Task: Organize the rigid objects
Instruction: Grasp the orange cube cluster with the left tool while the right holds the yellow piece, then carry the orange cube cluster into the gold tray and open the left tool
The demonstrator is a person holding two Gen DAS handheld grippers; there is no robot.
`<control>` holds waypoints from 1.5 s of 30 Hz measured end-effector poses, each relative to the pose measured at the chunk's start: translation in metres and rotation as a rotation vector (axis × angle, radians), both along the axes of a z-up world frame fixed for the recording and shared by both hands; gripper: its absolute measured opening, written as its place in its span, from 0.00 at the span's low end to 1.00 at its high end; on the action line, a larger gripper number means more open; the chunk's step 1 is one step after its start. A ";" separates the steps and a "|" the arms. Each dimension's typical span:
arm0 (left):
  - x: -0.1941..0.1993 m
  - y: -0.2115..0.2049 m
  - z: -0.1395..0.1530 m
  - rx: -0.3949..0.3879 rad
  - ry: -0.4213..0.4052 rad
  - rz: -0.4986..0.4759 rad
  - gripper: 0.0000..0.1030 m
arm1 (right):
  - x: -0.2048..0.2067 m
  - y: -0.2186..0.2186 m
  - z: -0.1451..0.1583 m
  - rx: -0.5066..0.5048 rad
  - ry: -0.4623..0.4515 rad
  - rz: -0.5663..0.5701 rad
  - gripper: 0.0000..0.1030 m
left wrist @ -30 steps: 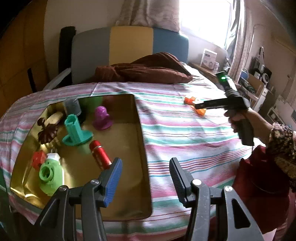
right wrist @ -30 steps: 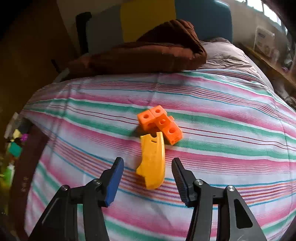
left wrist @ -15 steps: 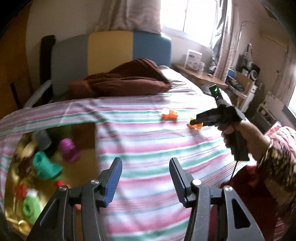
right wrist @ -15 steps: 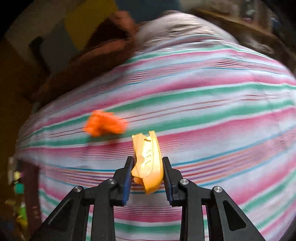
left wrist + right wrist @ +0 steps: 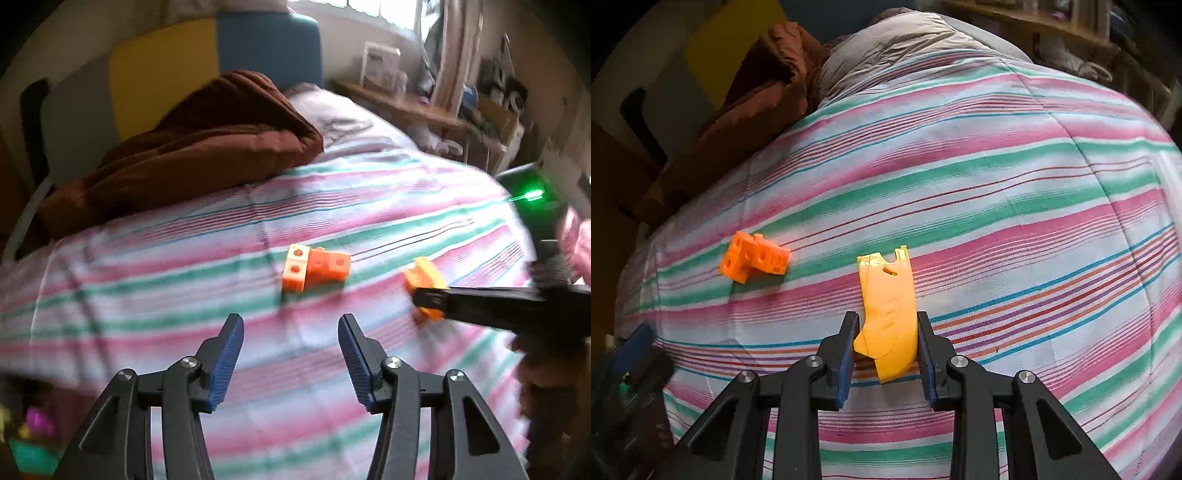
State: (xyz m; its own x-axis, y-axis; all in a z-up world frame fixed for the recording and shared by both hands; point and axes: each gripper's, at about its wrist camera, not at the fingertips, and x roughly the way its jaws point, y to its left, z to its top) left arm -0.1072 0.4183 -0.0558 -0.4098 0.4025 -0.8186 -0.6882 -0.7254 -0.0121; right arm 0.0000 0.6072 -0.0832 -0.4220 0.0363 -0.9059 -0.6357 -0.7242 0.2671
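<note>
My right gripper (image 5: 885,334) is shut on a curved yellow-orange plastic piece (image 5: 888,314) and holds it above the striped bedspread (image 5: 997,192). In the left wrist view the same piece (image 5: 424,286) sits at the tip of the right gripper (image 5: 424,301), which reaches in from the right. An orange block cluster (image 5: 316,271) lies on the bedspread, ahead of my open, empty left gripper (image 5: 291,349). It also shows in the right wrist view (image 5: 753,256), left of the held piece.
A brown folded blanket (image 5: 192,147) lies at the far side of the bed before a yellow and blue headboard (image 5: 207,70). A cluttered shelf (image 5: 443,110) stands at the right. Purple and green toys (image 5: 33,439) show at the lower left corner.
My right gripper closed on the yellow-orange piece and lifted it off the bedspread. My left gripper swung right, away from the gold tray, and now faces the orange blocks.
</note>
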 end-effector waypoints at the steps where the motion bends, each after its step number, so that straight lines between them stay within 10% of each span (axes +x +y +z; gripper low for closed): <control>1: -0.007 0.010 -0.008 -0.021 0.008 -0.019 0.52 | -0.001 0.003 0.001 -0.006 0.001 0.000 0.30; 8: -0.044 0.033 -0.042 -0.001 -0.058 -0.044 0.52 | 0.000 0.009 0.001 -0.057 0.021 -0.015 0.30; 17: 0.001 0.036 -0.031 0.087 -0.145 -0.355 0.52 | 0.006 0.016 -0.002 -0.121 0.057 -0.061 0.30; 22: -0.008 0.044 -0.029 -0.026 0.028 -0.190 0.53 | 0.005 0.014 -0.002 -0.118 0.055 -0.067 0.30; 45: -0.016 0.036 -0.053 0.045 0.057 -0.074 0.41 | 0.018 0.020 0.004 -0.097 0.044 -0.064 0.30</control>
State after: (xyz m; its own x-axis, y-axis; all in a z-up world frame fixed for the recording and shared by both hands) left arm -0.1237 0.4547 -0.1083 -0.4226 0.4691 -0.7755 -0.7405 -0.6720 -0.0030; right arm 0.0184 0.6270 -0.0789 -0.4614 -0.0222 -0.8869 -0.6656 -0.6522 0.3626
